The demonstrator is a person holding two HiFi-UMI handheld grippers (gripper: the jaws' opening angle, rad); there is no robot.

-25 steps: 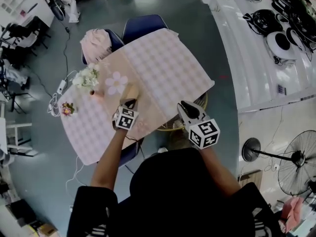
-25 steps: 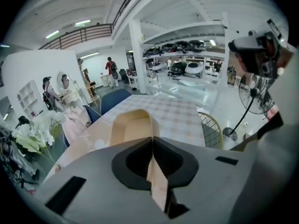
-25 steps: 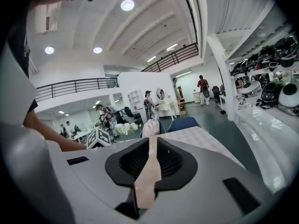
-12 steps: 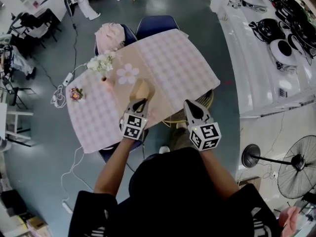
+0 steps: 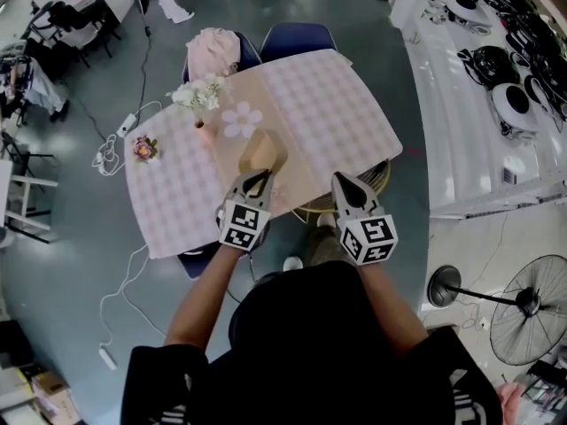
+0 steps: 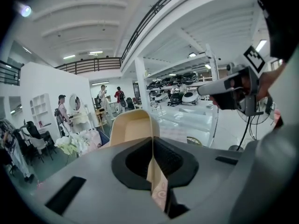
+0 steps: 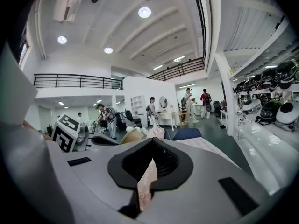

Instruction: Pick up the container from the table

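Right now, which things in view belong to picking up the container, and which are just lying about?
Job: beige container; left gripper, shut on its wall.
Lying about: vase of white flowers; flower-shaped mat; small posy; checked tablecloth.

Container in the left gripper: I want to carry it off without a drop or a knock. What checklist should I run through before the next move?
1. Left gripper shut on a wall of the container: ok.
2. Second support on the container: not ok; the grip is on one thin wall only.
3. Right gripper shut and off the container: ok.
4. Vase of flowers apart from the container: ok.
5. Container clear of the table: cannot tell; the head view shows it only over the tabletop.
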